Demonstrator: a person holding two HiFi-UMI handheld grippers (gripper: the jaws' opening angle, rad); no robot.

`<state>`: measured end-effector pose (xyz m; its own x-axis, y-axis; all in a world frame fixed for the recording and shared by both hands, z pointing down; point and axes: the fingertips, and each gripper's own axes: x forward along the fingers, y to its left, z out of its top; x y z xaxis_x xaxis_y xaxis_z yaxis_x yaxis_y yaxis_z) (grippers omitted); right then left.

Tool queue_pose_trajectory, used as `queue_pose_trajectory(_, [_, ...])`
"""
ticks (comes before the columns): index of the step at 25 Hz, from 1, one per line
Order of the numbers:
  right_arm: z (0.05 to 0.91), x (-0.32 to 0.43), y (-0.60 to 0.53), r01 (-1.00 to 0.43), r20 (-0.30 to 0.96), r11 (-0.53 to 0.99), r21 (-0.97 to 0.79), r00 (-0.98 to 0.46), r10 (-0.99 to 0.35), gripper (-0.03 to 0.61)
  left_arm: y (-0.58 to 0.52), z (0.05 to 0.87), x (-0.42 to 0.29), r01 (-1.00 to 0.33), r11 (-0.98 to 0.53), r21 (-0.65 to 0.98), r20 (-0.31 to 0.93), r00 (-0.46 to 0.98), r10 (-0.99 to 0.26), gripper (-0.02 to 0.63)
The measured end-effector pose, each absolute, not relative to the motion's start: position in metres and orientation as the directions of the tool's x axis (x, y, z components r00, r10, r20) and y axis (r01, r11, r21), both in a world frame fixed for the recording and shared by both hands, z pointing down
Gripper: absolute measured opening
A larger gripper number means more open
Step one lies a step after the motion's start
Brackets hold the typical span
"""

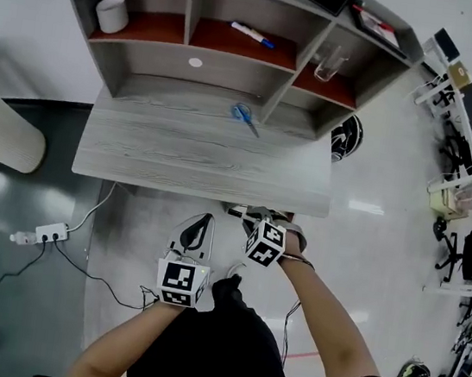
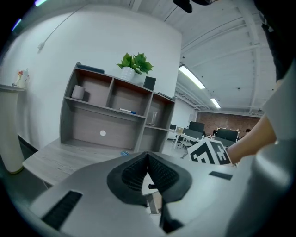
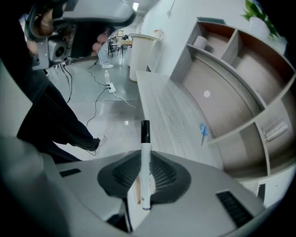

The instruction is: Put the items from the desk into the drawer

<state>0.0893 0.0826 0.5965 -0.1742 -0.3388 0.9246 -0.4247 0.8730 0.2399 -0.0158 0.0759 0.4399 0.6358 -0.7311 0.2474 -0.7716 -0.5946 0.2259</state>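
The right gripper (image 3: 144,175) is clamped on a white marker (image 3: 145,162); its black cap points out past the jaws, and its lower end is sunk between the pads, out of sight; from the head view this gripper sits at the front edge of the desk (image 1: 180,154), toward the right corner, the marker there too small to make out; the left gripper (image 2: 148,172) has its jaws pressed together on nothing, short of the front edge; blue scissors (image 1: 244,116) lie toward the back right corner.
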Motion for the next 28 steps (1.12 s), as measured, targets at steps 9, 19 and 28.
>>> queue_pose_trajectory(9, [0.623, 0.174, 0.109, -0.431, 0.927, 0.885, 0.175, -0.230, -0.295, 0.077, 0.089, 0.453, 0.066, -0.823, -0.531, 0.203, 0.291, 0.569, -0.770, 0.005])
queue_pose_trajectory(19, [0.666, 0.220, 0.110, -0.500, 0.928, 0.859, 0.110, -0.259, -0.269, 0.077, 0.097, 0.470, 0.109, -0.858, -0.471, 0.208, 0.322, 0.514, -0.795, 0.005])
queue_pose_trajectory(28, [0.738, 0.229, 0.103, -0.567, 0.941, 0.817, 0.105, -0.210, -0.266, 0.077, 0.093, 0.494, 0.123, -0.852, -0.483, 0.202, 0.346, 0.524, -0.779, 0.005])
